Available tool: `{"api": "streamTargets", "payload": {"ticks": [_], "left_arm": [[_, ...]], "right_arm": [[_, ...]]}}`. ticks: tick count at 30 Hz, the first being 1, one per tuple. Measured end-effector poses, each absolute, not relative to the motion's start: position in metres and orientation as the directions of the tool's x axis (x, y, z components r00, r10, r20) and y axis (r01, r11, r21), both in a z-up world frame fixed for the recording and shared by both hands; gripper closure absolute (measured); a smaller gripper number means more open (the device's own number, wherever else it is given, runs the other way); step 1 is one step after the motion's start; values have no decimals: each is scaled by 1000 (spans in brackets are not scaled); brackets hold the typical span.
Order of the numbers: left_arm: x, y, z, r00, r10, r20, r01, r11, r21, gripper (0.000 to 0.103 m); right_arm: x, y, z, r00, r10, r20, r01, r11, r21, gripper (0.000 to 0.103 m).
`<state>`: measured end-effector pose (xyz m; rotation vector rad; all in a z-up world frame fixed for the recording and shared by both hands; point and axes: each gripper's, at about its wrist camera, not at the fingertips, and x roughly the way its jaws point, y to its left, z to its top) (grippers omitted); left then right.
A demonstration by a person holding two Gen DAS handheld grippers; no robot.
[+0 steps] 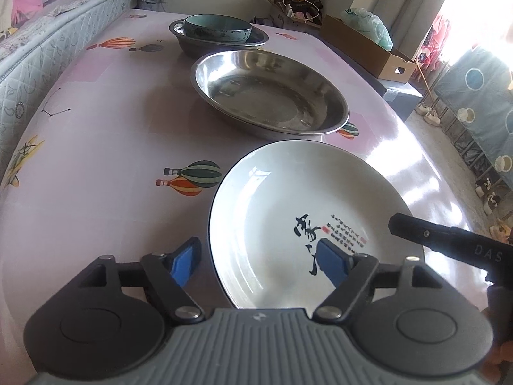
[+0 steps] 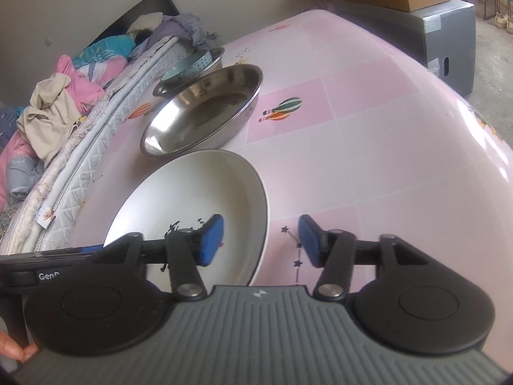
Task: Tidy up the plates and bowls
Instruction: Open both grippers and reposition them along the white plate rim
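We see the white plate (image 1: 298, 224) lying flat on the pink surface (image 1: 96, 218), nearest us in a row with the steel dish (image 1: 269, 96) and a teal bowl (image 1: 218, 29) nested in another steel dish. Our left tool (image 1: 256, 256) and right tool (image 2: 261, 240) each straddle the plate's rim, fingers apart, gripping nothing.
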<state>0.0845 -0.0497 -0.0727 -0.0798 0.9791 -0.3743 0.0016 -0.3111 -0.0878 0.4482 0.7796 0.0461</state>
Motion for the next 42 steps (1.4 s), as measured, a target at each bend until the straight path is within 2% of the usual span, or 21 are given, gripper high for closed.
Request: {"api": "streamTargets", "payload": {"ticks": [3, 5, 11, 15, 17, 26, 30, 34, 38, 42], "left_arm": [[85, -42, -74, 499, -372, -783, 253, 926, -279, 9], [86, -39, -75, 498, -383, -778, 241, 923, -300, 3], [86, -35, -76, 501, -394, -771, 241, 919, -313, 0], [85, -34, -76, 505, -397, -767, 241, 918, -316, 0], [85, -32, -77, 505, -404, -763, 233, 915, -330, 0], [84, -36, -76, 493, -398, -774, 273, 915, -297, 0], [85, -33, -76, 490, -407, -771, 264, 912, -314, 0], [85, -32, -77, 489, -412, -769, 266, 910, -318, 0], [83, -32, -77, 491, -410, -769, 276, 910, -309, 0], [84, -31, -77, 489, -415, -767, 281, 908, -312, 0]], "right_arm": [[-2, -319, -84, 727, 187, -661, 139, 903, 408, 39], [-5, -323, -80, 739, 174, -651, 146, 902, 407, 28], [-15, -332, -58, 786, 100, -611, 158, 921, 355, 15], [-21, -336, -45, 812, 33, -582, 174, 939, 297, 11], [-24, -336, -38, 820, 5, -572, 176, 949, 260, 1], [-27, -324, -19, 818, -156, -553, 201, 979, 21, 1], [-29, -310, -11, 815, -293, -500, 247, 956, -158, 1], [-29, -304, -1, 822, -346, -452, 262, 935, -240, 1], [-32, -307, 11, 846, -321, -426, 242, 943, -230, 1], [-42, -314, 18, 899, -146, -414, 110, 988, -111, 1]]}}
